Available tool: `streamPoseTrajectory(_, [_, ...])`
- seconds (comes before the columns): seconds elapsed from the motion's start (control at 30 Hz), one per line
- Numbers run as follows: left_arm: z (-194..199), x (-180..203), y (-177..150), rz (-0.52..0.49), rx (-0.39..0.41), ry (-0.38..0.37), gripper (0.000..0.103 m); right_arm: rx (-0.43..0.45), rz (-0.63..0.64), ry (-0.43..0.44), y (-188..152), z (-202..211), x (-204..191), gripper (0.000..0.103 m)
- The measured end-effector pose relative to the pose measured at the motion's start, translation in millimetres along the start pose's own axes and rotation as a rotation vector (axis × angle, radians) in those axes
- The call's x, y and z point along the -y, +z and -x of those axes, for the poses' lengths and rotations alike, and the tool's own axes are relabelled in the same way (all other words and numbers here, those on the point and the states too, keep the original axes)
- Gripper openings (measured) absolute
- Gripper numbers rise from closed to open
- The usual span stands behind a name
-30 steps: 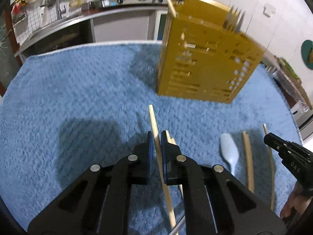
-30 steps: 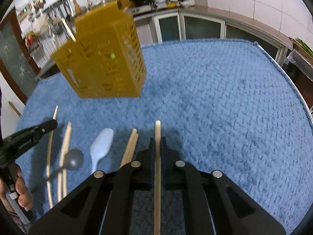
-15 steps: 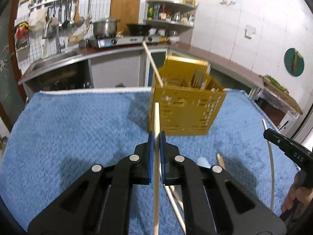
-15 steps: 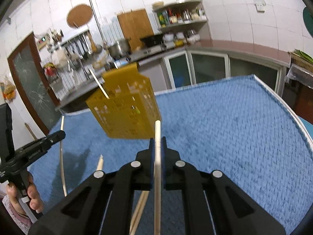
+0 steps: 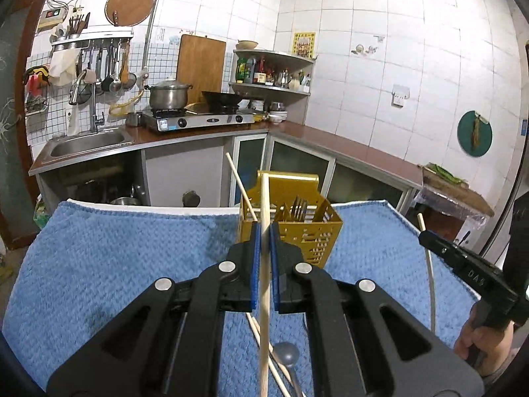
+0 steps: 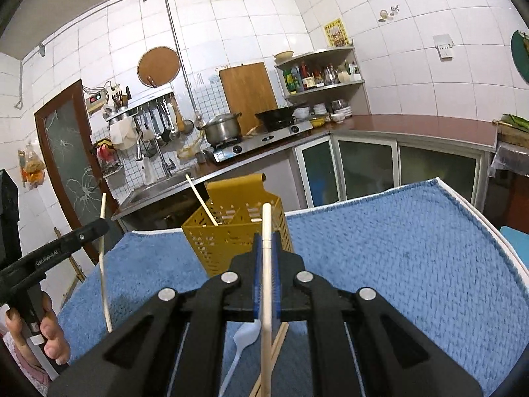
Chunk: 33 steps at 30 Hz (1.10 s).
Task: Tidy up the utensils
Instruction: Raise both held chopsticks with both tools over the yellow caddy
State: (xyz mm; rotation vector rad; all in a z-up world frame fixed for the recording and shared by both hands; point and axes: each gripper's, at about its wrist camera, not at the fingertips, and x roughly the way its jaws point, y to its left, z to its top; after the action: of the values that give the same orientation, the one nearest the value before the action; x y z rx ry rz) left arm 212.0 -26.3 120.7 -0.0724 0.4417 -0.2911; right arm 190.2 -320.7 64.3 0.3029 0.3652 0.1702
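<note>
Both chopsticks are off the towel now. A second ago each one was still down low over the blue towel [image 5: 115, 264]; now they're lifted and aimed roughly at the yellow caddy [image 5: 297, 228]. The left gripper [image 5: 263, 244] is clenched on the left chopstick [image 5: 263, 297], the right gripper [image 6: 266, 258] is clenched on the right chopstick [image 6: 266, 281], and both sticks run straight out between the pads with their tips poking past. So the pickup part looks done and I'd say what's left is the drop into the caddy.

The caddy sits upright near the far edge of the towel. It already holds forks [image 5: 299, 210] in one slot and a leaning stick [image 5: 239, 185] in another, so the open slots are narrow targets.

Room-wise: the towel between grippers and caddy is bare, nothing tall in the way. Under the grippers there's still a white spoon [image 6: 246, 334], a dark spoon [image 5: 286, 354] and more sticks waiting. The two grippers are close side by side, so the long sticks could cross or clip the caddy rim on the way in.
</note>
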Motion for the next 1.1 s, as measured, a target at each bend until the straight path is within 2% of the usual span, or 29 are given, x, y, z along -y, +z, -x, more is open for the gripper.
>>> streamPoseTrajectory(0.5, [-11.5, -6.4, 11.4, 0.019, 0.003, -0.015, 0.004, 0.013, -0.023, 0.007, 14.7, -9.2, 2.8, 0.006])
streamPoseTrajectory(0.63, [-16.8, -5.1, 22.9, 0.019, 0.021, -0.019, 0.004, 0.055, -0.003, 0.002, 26.3, -9.8, -2.6, 0.006])
streamPoseTrajectory(0.8, [-23.7, 0.6, 46.7, -0.007, 0.062, -0.015, 0.004, 0.112, 0.014, -0.003, 55.4, -14.2, -5.7, 0.006])
streamPoseTrajectory(1.1, [-44.1, 20.3, 120.4, -0.089, 0.196, 0.047, 0.004, 0.248, 0.084, -0.008, 126.8, -37.7, -28.3, 0.006])
